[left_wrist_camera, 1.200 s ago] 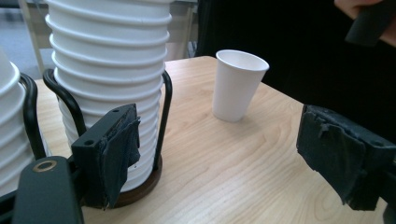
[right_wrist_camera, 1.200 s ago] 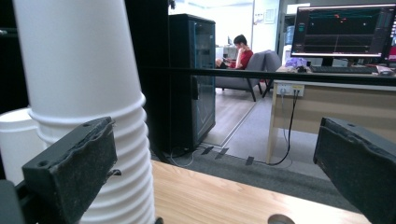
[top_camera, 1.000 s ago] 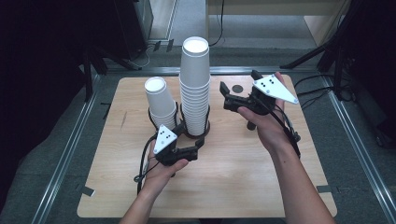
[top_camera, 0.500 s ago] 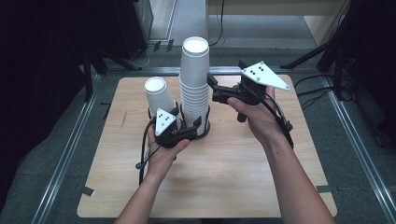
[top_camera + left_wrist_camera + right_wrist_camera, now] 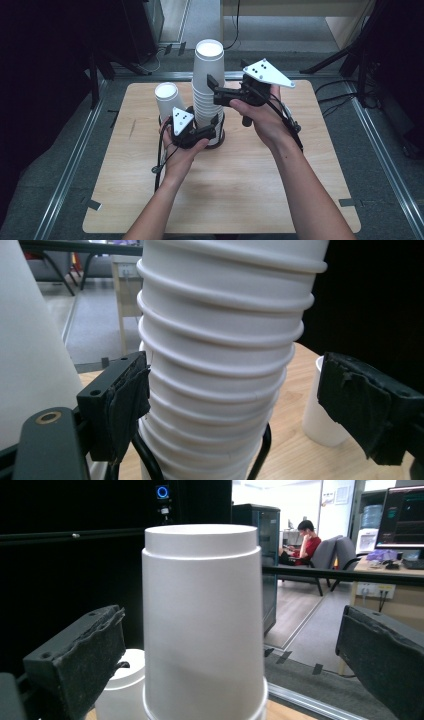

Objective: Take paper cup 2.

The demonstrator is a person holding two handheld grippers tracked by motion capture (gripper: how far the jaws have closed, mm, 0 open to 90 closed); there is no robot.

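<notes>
- Both grippers have closed in on the tall cup stack [image 5: 207, 95] since a second ago.
- Left gripper [image 5: 216, 126] straddles the stack's base, jaws apart, left pad touching.
- Right gripper [image 5: 210, 88] brackets the top cup [image 5: 202, 625], jaws apart, not gripping.
- Stack stands mid-table [image 5: 240, 200], beside the short cup stack [image 5: 167, 100].

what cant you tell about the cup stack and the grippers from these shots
- Base of the tall cup stack: high view, hidden by the left gripper.
- Stack top: left gripper view, cut off by the upper edge.
- Whether the right gripper touches the top cup: jaws stand apart beside it; contact unclear.
</notes>
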